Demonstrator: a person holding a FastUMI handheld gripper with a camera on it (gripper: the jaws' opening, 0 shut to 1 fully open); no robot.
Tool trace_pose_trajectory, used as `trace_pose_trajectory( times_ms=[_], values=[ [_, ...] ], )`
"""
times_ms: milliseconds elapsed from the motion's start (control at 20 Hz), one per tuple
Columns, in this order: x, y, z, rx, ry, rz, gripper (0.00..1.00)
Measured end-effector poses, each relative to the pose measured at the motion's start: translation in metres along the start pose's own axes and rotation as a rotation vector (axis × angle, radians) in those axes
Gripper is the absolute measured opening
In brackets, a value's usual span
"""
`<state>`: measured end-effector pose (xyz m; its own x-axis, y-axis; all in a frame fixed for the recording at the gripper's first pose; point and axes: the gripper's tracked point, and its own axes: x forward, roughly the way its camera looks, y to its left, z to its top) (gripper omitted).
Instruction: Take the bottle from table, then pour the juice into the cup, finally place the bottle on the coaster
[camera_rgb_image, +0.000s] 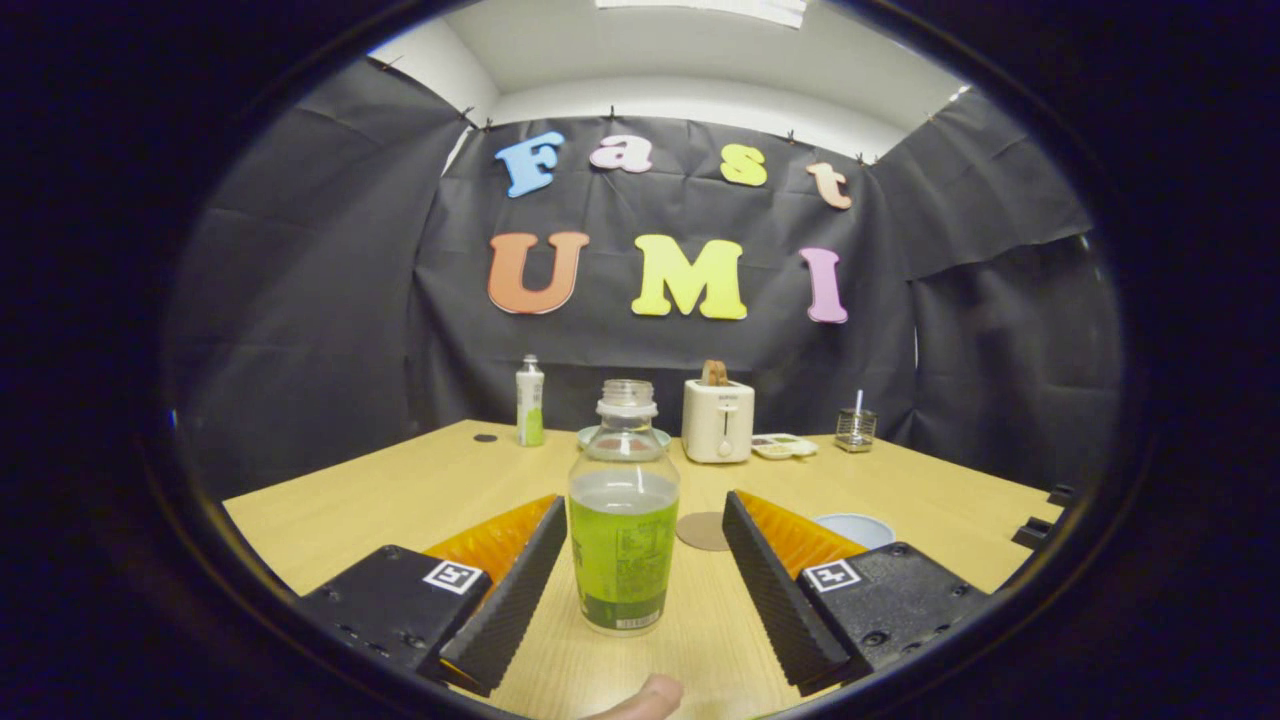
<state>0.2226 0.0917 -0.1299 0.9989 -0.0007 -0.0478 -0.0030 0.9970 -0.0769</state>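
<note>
I hold the hand-held gripper (632, 560) wide over the bench (400, 490), its two ribbed fingers (510, 590) splayed to either side of the uncapped bottle (624, 520) and touching neither wall of it. The bottle stands upright between the fingers, green juice up to about its shoulder, the mouth bare. Just beyond the right finger lies the round coaster (702, 531), and further right, half hidden by that finger, a pale blue cup (858, 528). Far ahead along the booth wall sit a second bottle (529, 402), a toaster (718, 420), a small tray (784, 446) and a wire holder (856, 429). A fingertip (645, 698) shows below the fingers.

The risks, as I judge them — the bottle is open and fairly full, so if one finger arrives before the other it could push the bottle over and spill juice across the bench. A grip set too high on the narrowing shoulder could slip; too hard a squeeze could buckle thin plastic and well the juice out. The cup sits low and partly hidden — a hasty tilt may miss it.
</note>
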Motion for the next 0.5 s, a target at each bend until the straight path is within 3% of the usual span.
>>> trace_pose_trajectory(
  times_ms=[400, 500],
  values=[
    [0.039, 0.011, -0.012, 0.047, 0.035, 0.008, 1.0],
    [0.045, 0.01, -0.019, 0.012, 0.071, -0.028, 1.0]
  ],
)
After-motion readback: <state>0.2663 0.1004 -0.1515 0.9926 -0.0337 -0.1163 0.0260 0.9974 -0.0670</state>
